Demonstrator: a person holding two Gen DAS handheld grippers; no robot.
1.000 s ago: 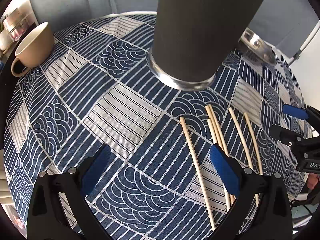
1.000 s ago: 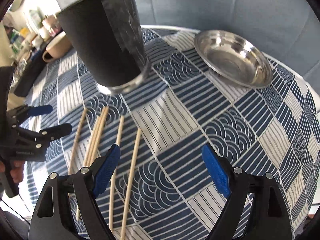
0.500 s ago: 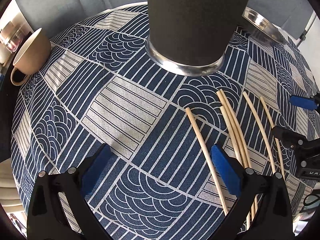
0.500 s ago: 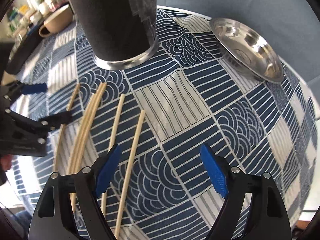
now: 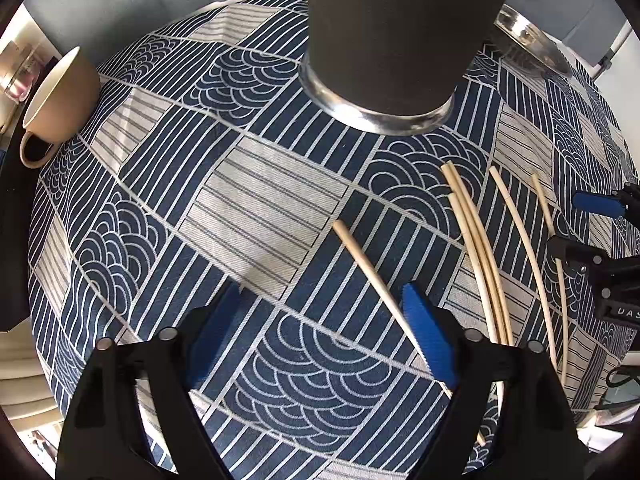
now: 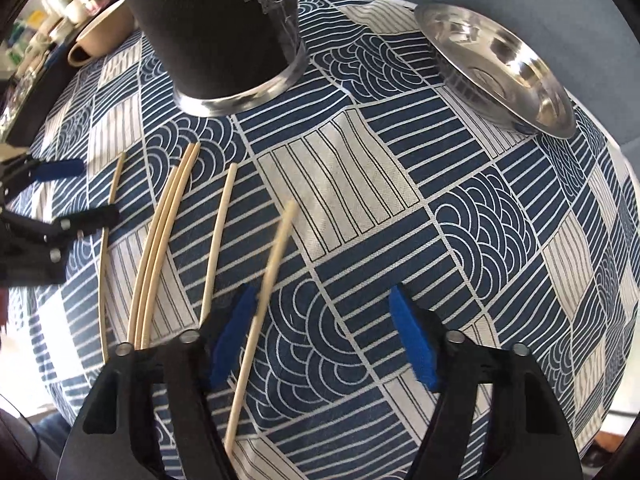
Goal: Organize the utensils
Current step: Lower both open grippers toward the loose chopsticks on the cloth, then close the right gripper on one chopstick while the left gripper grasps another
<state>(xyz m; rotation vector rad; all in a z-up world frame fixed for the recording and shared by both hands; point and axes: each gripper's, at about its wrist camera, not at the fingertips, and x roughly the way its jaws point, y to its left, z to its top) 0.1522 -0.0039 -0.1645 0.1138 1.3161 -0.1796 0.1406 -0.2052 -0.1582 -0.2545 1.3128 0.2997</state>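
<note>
Several pale wooden chopsticks lie side by side on the patterned cloth in front of a tall dark cup with a metal base (image 5: 396, 36), also in the right wrist view (image 6: 224, 28). My left gripper (image 5: 320, 332) is open low over the cloth; the leftmost chopstick (image 5: 372, 276) runs under its right pad (image 5: 428, 340). My right gripper (image 6: 322, 334) is open; the rightmost chopstick (image 6: 264, 300) lies just inside its left pad (image 6: 230, 340), blurred. Each gripper shows at the other view's edge.
A steel dish (image 6: 500, 64) sits at the back right of the table (image 6: 440, 216). A beige mug (image 5: 60, 96) lies on its side at the back left. Jars and clutter stand beyond the table's left edge.
Both grippers have moved lower and closer to the chopsticks. The outer chopsticks now sit at the pads' inner edges. The rightmost chopstick has shifted and looks blurred.
</note>
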